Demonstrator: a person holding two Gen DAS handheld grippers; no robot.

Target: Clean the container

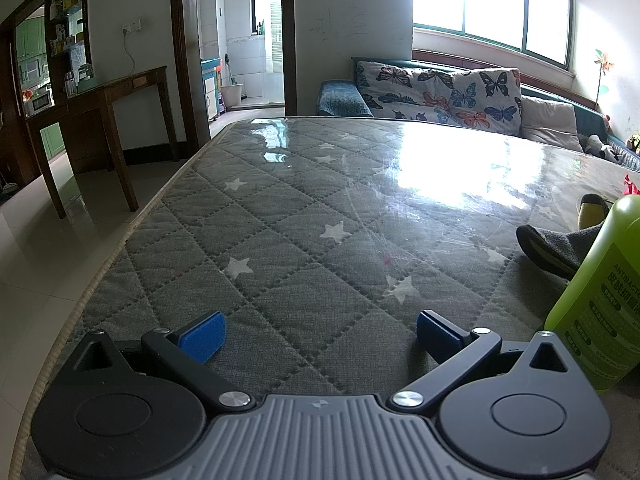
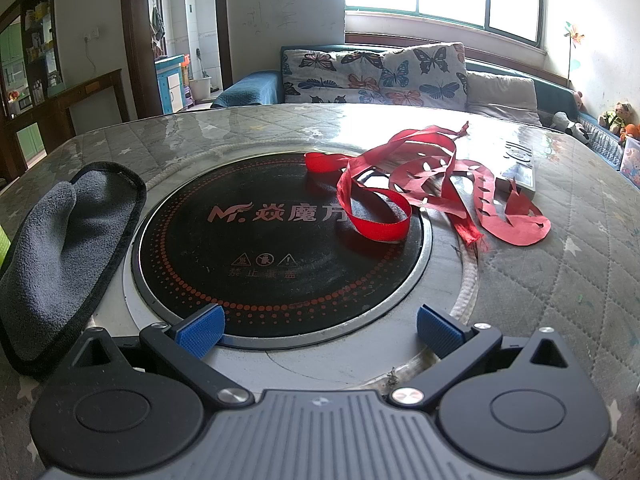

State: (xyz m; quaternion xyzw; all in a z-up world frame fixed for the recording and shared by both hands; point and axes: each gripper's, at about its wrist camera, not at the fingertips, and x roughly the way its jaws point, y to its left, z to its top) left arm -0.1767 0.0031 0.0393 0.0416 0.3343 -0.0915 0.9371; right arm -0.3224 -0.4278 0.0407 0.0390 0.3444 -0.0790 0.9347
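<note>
A green bottle of cleaner (image 1: 600, 304) stands on the table at the right edge of the left wrist view, just right of my open, empty left gripper (image 1: 320, 334). A grey cloth with a dark hem (image 2: 60, 256) lies left of a round black cooktop (image 2: 276, 248) set in the table; it also shows in the left wrist view (image 1: 560, 244). My right gripper (image 2: 319, 330) is open and empty, low over the cooktop's near rim. Red ribbon and cut paper strips (image 2: 424, 196) lie across the cooktop's far right side.
The table has a grey quilted star-patterned cover (image 1: 280, 220) under clear glossy plastic. A silver remote (image 2: 520, 164) lies behind the ribbons. A sofa with butterfly cushions (image 2: 380, 76) stands behind the table. A wooden side table (image 1: 100, 120) stands at the left.
</note>
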